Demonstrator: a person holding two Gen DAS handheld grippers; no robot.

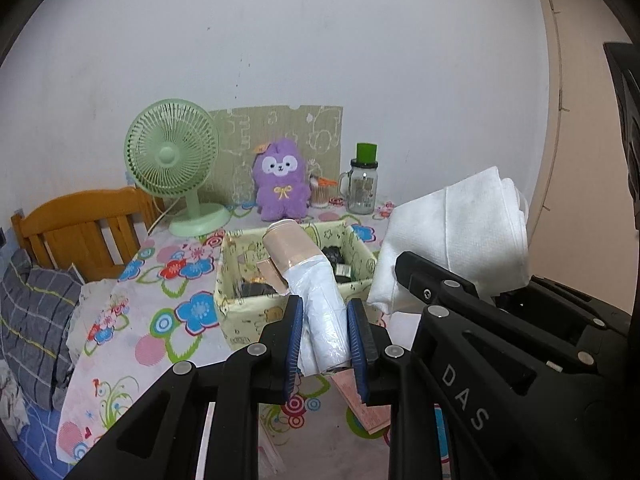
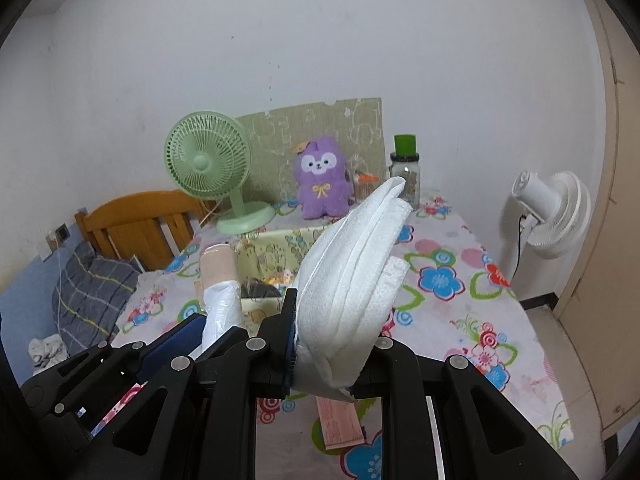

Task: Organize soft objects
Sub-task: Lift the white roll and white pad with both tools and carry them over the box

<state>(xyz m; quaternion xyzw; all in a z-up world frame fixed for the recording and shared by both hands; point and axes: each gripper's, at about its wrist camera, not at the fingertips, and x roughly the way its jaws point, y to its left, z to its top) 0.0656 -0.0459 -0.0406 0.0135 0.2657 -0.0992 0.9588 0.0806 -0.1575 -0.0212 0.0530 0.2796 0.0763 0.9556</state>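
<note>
Jaws of left gripper (image 1: pixel 325 340) clamp plastic-wrapped roll (image 1: pixel 308 280) pointing away; right gripper (image 2: pixel 326 356) grips folded white cloth (image 2: pixel 352 264).

A plain white wall (image 1: pixel 280 40) with faint scuff marks rises behind the desk, which wears a pale cloth printed with blue, red and pink flowers (image 2: pixel 460 280). At far left stands an orange wooden slatted headboard (image 1: pixel 76 224), and near it lies a grey plaid pillow (image 1: pixel 32 320). A beige wooden door (image 1: pixel 576 120) closes the right side. A white standing fan (image 2: pixel 552 212) sits right of the desk. The light is even and soft.
</note>
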